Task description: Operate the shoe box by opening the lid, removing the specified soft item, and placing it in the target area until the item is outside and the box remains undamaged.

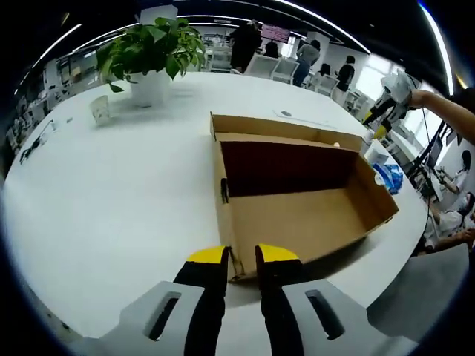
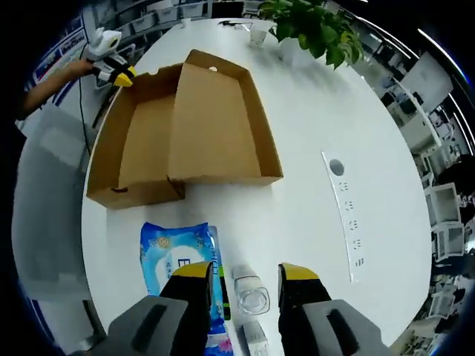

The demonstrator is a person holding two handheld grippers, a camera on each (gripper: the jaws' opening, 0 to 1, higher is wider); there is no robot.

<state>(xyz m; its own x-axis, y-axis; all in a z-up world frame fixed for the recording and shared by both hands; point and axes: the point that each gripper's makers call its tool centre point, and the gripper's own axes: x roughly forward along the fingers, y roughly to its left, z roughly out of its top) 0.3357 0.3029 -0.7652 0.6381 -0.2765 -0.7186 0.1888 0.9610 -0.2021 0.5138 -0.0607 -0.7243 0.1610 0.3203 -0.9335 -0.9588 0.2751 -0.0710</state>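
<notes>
Shoe box (image 1: 297,193) lies open on the white table (image 1: 111,193), lid (image 2: 215,126) folded back flat; tray looks empty. Soft item, a blue wipes pack (image 2: 178,259), lies on the table outside the box, just beside its near wall in the right gripper view; in the left gripper view a bit of it shows past the far box corner (image 1: 387,176).

Step in hand (judged): removal done or nearly so; pack being set down or just let go. Next move calls for confirming the pack sits in the target area, w/o knocking the box.

Left gripper (image 1: 241,256): low, jaws astride the near box corner with a narrow gap; whether they pinch the cardboard cannot be told. Right gripper (image 2: 245,273): above the table edge, jaws apart, gripping nothing; a clear bottle (image 2: 251,293) stands between them, pack beside the left jaw. A potted plant (image 1: 152,52) stands well apart from the box.
</notes>
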